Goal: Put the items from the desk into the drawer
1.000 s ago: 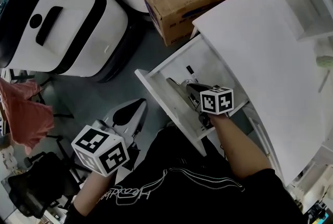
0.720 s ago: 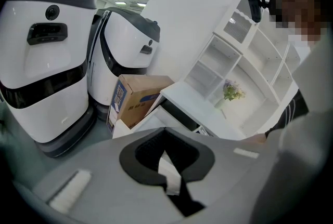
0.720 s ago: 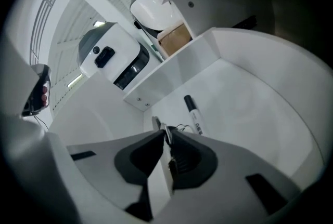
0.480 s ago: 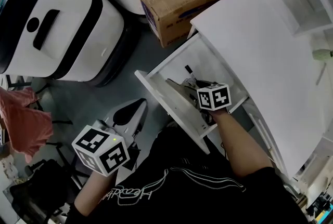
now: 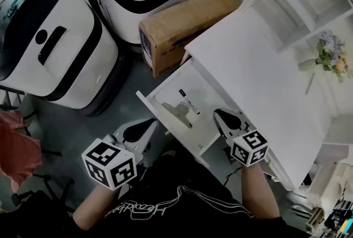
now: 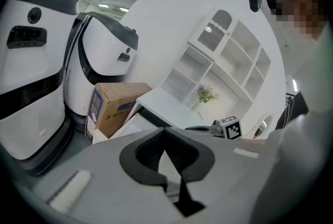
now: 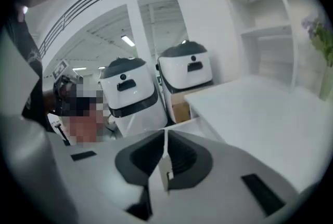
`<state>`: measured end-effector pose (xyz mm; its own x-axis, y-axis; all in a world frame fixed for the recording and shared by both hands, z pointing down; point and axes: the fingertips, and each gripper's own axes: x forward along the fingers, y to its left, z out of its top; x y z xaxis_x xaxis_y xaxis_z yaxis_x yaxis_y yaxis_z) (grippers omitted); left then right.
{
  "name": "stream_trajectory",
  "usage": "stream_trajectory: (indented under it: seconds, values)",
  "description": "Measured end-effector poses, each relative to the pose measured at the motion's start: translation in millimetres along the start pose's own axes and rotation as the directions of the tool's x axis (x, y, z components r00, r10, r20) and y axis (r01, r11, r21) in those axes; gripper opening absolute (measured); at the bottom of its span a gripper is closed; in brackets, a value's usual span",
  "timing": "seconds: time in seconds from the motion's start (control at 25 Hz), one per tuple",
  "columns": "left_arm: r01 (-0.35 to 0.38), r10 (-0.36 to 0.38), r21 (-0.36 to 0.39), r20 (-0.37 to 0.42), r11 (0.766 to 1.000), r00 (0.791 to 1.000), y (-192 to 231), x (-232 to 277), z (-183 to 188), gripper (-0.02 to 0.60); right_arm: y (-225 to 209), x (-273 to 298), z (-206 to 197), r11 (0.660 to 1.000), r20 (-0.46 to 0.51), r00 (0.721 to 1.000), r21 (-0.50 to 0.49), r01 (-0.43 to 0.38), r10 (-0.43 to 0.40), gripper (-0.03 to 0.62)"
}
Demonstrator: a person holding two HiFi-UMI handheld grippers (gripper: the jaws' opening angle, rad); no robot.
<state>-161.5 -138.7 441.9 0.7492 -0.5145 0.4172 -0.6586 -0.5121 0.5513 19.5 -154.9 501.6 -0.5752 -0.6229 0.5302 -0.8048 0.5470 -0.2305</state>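
One marker (image 5: 188,102) lies in the drawer (image 5: 207,98); right gripper (image 5: 218,115) at the drawer's edge, jaws just closed empty, drop likely done; left gripper (image 5: 152,121) clenched, idle.

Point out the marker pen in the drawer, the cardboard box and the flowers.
marker pen (image 5: 189,102), head view, middle of its barrel.
cardboard box (image 5: 186,14), head view, its top face.
flowers (image 5: 330,52), head view, the blossoms.

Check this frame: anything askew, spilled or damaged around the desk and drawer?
Nothing stands out. The drawer is open and intact, a marker lies flat inside it, and the flower vase stands upright on the desk.
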Motion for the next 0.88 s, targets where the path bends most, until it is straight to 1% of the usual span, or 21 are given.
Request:
stream_trajectory:
  seconds: [0.04, 0.08, 0.24, 0.32, 0.48, 0.56, 0.64, 0.76, 0.8, 0.88]
  values:
    - [0.013, -0.013, 0.016, 0.001, 1.0, 1.0, -6.9, -3.2, 2.8, 0.009, 0.1, -20.1, 10.7, 1.0, 0.039, 0.999, -0.001, 0.009, -0.009, 0.017]
    - [0.027, -0.027, 0.031, 0.001, 0.999, 1.0, -13.8, -5.9, 5.1, 0.009, 1.3, -39.0, 21.8, 1.0, 0.076, 0.997, 0.005, 0.01, -0.01, 0.012]
    - [0.083, -0.082, 0.08, -0.017, 0.993, 0.996, -41.8, -10.2, 3.5, 0.009, 11.8, -96.5, 53.6, 1.0, 0.174, 0.984, -0.002, 0.031, -0.03, 0.009]
    - [0.116, -0.116, 0.098, -0.015, 0.988, 0.993, -61.6, -12.9, -1.3, 0.009, 32.0, -119.3, 65.6, 1.0, 0.208, 0.978, -0.014, -0.004, 0.007, 0.009]
    - [0.182, -0.185, 0.168, 0.004, 0.969, 0.983, -117.8, -21.9, -6.5, 0.009, 97.9, -166.2, 92.2, 0.989, 0.265, 0.958, -0.122, -0.08, 0.11, 0.009]
    - [0.201, -0.209, 0.205, 0.016, 0.958, 0.978, -149.6, -31.7, -7.7, 0.009, 127.2, -189.1, 97.4, 0.984, 0.299, 0.944, -0.148, -0.101, 0.142, 0.009]
    - [0.21, -0.223, 0.241, 0.03, 0.948, 0.974, -180.2, -45.7, -10.4, 0.009, 146.9, -211.8, 92.1, 0.984, 0.334, 0.928, -0.116, -0.135, 0.166, 0.009]
    - [0.224, -0.245, 0.294, 0.037, 0.929, 0.969, -221.8, -66.5, -17.6, 0.009, 164.6, -242.7, 78.6, 0.98, 0.404, 0.894, -0.029, -0.199, 0.193, 0.008]
    - [0.231, -0.255, 0.31, 0.037, 0.922, 0.966, -235.6, -72.9, -21.7, 0.009, 169.6, -252.5, 74.7, 0.978, 0.421, 0.886, -0.016, -0.208, 0.196, 0.008]
    - [0.244, -0.271, 0.341, 0.035, 0.908, 0.962, -261.3, -85.5, -31.3, 0.009, 178.5, -271.3, 68.5, 0.978, 0.441, 0.877, -0.015, -0.206, 0.192, 0.008]
